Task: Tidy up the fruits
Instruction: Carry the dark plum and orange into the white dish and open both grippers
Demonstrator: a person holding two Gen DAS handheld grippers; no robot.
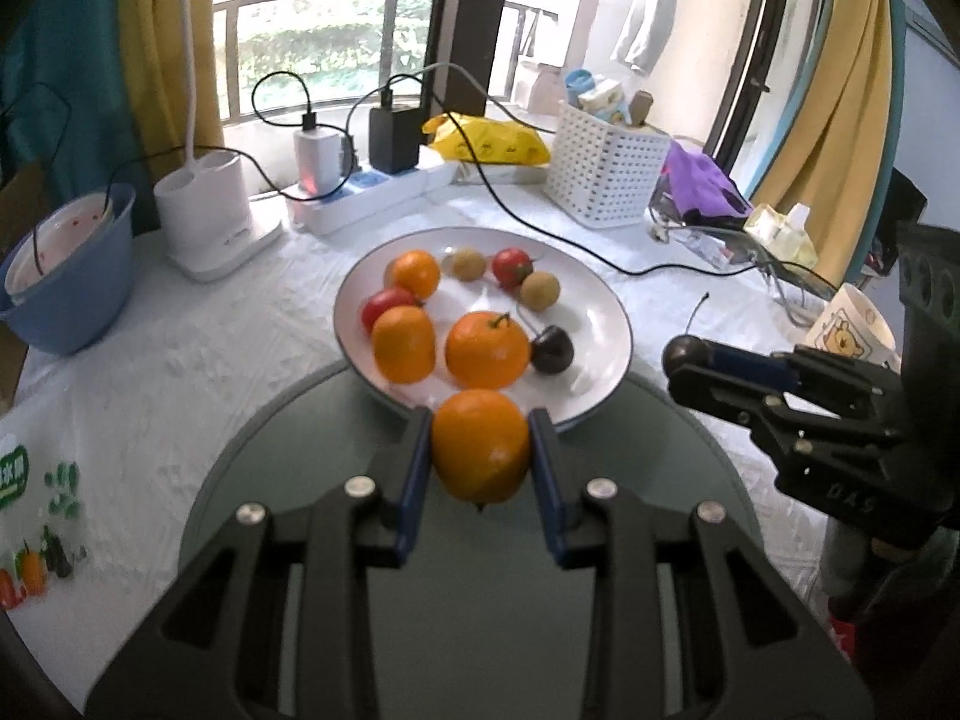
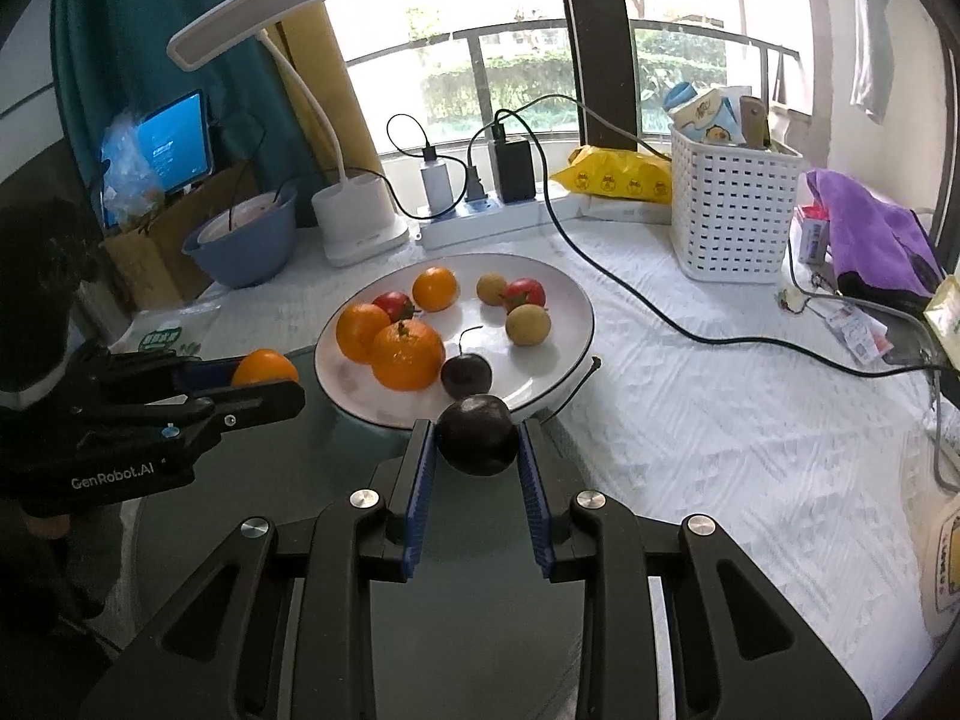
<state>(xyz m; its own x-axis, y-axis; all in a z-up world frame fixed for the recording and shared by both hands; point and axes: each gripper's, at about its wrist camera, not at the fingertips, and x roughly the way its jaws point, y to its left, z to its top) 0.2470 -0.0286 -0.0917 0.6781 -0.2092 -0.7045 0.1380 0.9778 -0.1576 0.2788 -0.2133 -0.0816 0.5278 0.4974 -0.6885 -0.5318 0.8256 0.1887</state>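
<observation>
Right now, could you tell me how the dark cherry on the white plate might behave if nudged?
The cherry looks round and glossy, so it would probably roll across the smooth plate. Its thin stem probably offers little to grip.

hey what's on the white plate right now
On the white plate: three oranges, two red tomatoes, two small tan fruits and one dark cherry with a stem. The plate's near rim is hidden behind the dark fruit in the right gripper.
</observation>
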